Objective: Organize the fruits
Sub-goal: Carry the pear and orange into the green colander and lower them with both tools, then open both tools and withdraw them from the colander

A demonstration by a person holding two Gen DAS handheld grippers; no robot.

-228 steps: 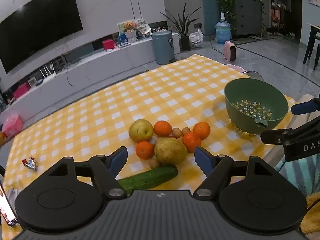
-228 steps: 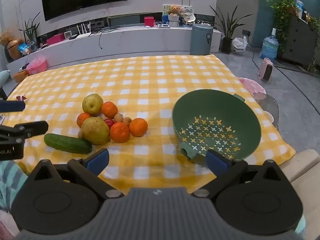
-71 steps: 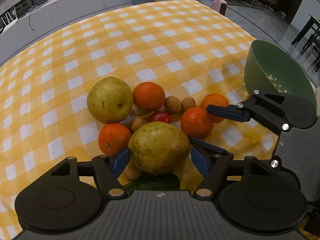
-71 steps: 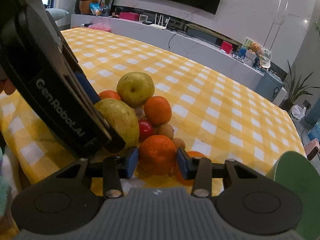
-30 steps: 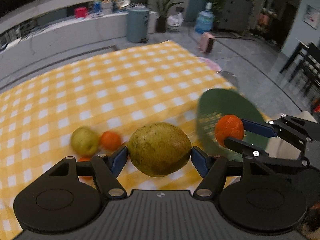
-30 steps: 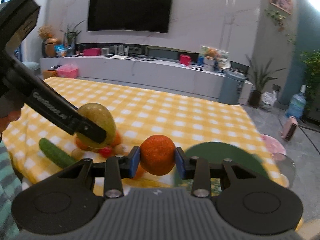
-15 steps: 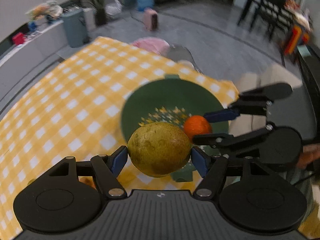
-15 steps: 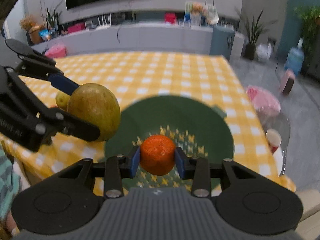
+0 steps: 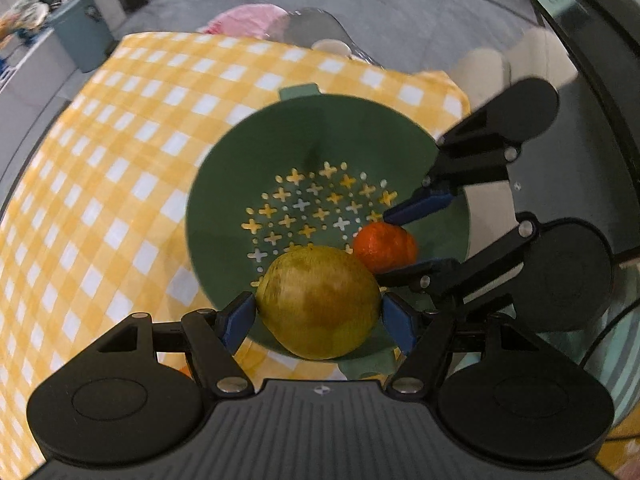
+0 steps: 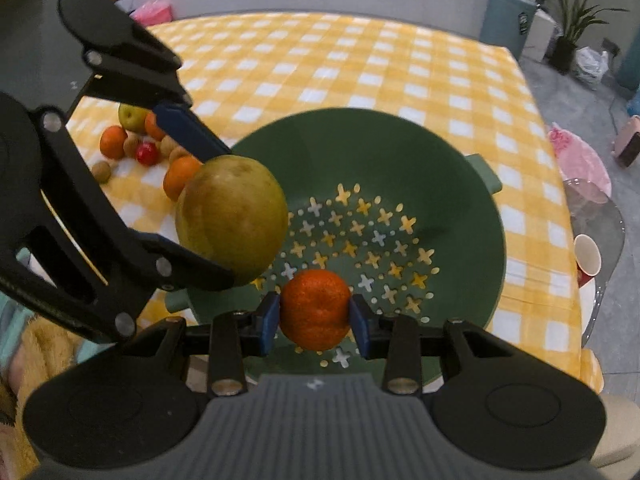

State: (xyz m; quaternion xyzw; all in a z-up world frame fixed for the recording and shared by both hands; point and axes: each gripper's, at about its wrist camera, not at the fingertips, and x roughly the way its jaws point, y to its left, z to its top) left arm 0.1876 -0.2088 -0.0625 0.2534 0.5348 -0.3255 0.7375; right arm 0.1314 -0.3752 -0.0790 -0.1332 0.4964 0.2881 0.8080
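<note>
While both grippers hang above the green colander (image 10: 472, 216), its perforated floor lies bare beneath them, with open room toward the far rim and the small handle tab (image 10: 486, 172) on its right. The colander sits near the corner of a table under a yellow checked cloth (image 10: 360, 64), whose edge falls away just past the bowl toward a pink stool (image 10: 580, 156) and grey floor.

Over the colander's near-left wall, the left gripper (image 9: 318, 316) is clamped by its blue pads on a large yellow-green pear (image 9: 318, 300), jaws spread wide around the fruit. Just right of it, still inside the rim, the right gripper (image 10: 316, 316) pinches an orange (image 10: 316, 308) between narrowly set pads; pear and orange look close, and whether they touch cannot be told.

Left of the colander, well apart on the cloth, lies the remaining pile of fruit (image 10: 144, 144): oranges, a second pear, a small red fruit and small brown ones. No writing on either tool is legible.
</note>
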